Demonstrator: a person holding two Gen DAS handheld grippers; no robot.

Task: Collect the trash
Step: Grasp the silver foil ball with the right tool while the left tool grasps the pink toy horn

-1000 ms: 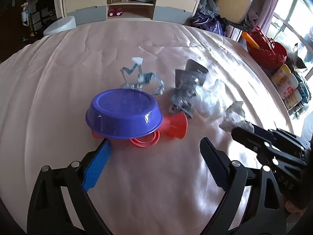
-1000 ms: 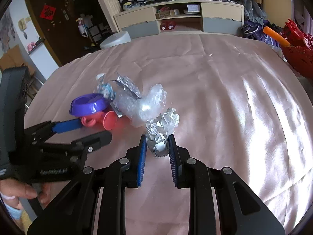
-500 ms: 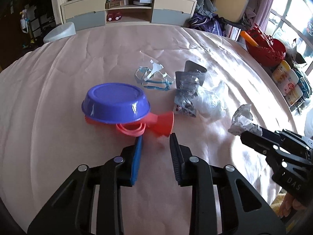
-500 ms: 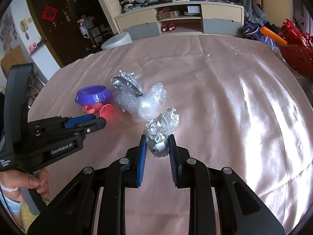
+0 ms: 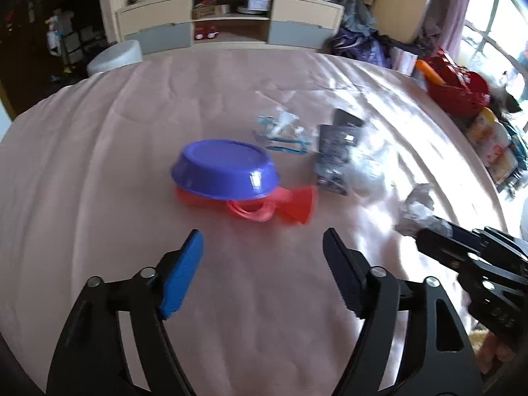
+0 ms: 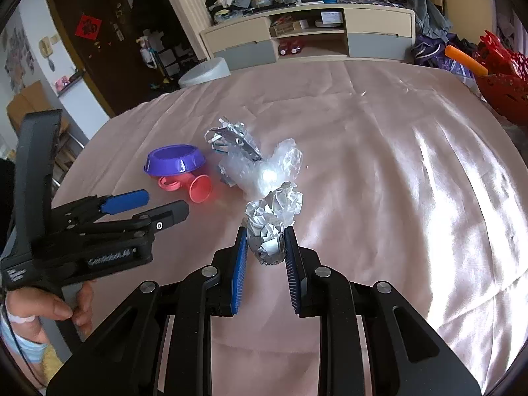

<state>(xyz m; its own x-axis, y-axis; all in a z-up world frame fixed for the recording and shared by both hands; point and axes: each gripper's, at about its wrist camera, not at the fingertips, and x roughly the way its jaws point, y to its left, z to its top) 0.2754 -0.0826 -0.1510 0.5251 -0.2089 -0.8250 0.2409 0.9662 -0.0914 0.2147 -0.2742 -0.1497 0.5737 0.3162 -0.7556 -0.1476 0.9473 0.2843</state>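
My right gripper (image 6: 265, 241) is shut on a crumpled silver foil ball (image 6: 274, 221) and holds it above the pink cloth; the ball also shows in the left wrist view (image 5: 416, 209). My left gripper (image 5: 262, 242) is open and empty, a short way in front of an upturned purple bowl (image 5: 224, 168) that lies on a red funnel (image 5: 297, 204). More trash lies beyond: a clear plastic bag (image 6: 264, 171), a dark foil wrapper (image 5: 333, 155) and a clear blue-edged package (image 5: 280, 132).
The pink cloth (image 5: 99, 165) covers a round table. A red basket (image 5: 458, 89) and bottles stand past the right edge. A low cabinet (image 6: 313, 36) and a white bin (image 6: 204, 72) stand behind the table.
My left gripper has opened again after closing half a second ago, and has drawn slightly back from the bowl. My right gripper keeps hold of the foil ball.
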